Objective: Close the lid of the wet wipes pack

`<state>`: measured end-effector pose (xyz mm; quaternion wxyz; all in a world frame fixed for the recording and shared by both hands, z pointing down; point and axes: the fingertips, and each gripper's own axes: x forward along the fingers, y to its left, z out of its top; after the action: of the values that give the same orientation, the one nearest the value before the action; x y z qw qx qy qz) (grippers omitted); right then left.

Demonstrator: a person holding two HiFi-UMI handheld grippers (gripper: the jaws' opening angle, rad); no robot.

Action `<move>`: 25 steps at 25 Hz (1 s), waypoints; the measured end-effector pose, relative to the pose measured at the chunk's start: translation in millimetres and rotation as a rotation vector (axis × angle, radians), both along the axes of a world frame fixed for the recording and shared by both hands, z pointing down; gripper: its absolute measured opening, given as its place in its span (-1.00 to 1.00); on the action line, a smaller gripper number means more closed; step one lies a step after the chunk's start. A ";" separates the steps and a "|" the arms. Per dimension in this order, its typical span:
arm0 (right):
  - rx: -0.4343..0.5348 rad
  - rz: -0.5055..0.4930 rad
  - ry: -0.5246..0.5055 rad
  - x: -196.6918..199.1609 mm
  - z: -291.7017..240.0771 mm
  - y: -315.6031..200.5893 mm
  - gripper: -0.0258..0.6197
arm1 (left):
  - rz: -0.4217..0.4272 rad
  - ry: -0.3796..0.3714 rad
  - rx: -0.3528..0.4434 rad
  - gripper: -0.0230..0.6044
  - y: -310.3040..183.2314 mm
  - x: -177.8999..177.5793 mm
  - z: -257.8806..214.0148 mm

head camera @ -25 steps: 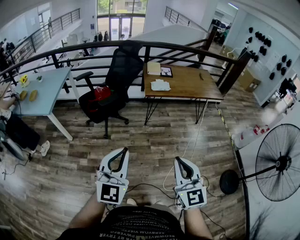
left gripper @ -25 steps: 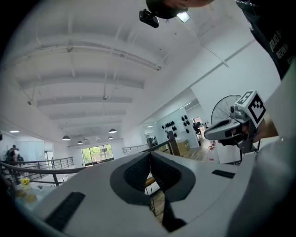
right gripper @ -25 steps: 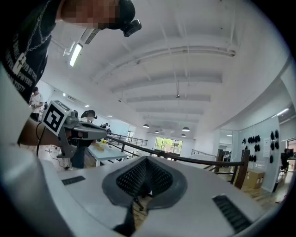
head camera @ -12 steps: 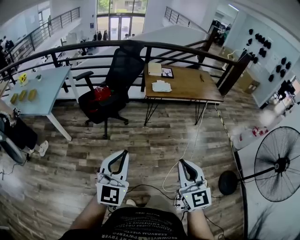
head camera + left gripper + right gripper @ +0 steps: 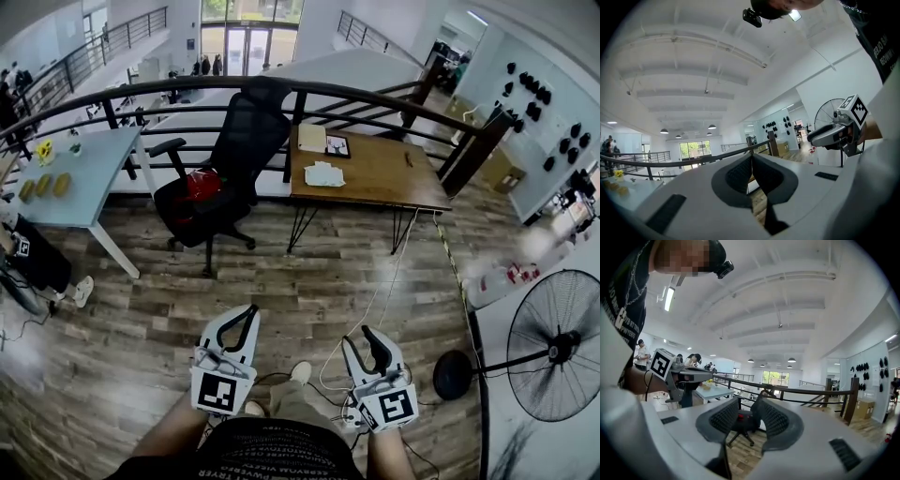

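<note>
Above wood floor, two claws: left claw pressed together; right claw just opening, empty.

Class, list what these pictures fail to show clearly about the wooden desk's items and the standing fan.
White item on the wooden desk: head view, too small to identify or see any lid.
Standing fan: head view, right edge cuts off its cage.
</note>
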<state>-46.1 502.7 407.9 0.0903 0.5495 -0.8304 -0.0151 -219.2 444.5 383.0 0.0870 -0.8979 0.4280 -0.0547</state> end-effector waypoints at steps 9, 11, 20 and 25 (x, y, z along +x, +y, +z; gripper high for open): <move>0.002 -0.008 -0.017 39.3 6.0 -79.4 -0.47 | -0.056 0.012 -0.056 -0.84 -72.1 27.0 14.0; -0.006 -0.013 -0.024 49.9 8.8 -96.4 -0.46 | -0.058 0.008 -0.055 -0.84 -89.4 39.1 14.7; -0.021 -0.049 -0.048 98.1 10.7 -159.5 -0.46 | -0.080 0.011 -0.053 -0.84 -149.6 89.0 10.6; -0.026 -0.082 -0.063 119.2 11.2 -184.4 -0.46 | -0.102 0.016 -0.051 -0.84 -172.2 112.2 4.2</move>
<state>73.1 318.2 419.1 0.0706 0.5139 -0.8549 0.0093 -107.0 272.3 387.2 0.0577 -0.8773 0.4724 -0.0628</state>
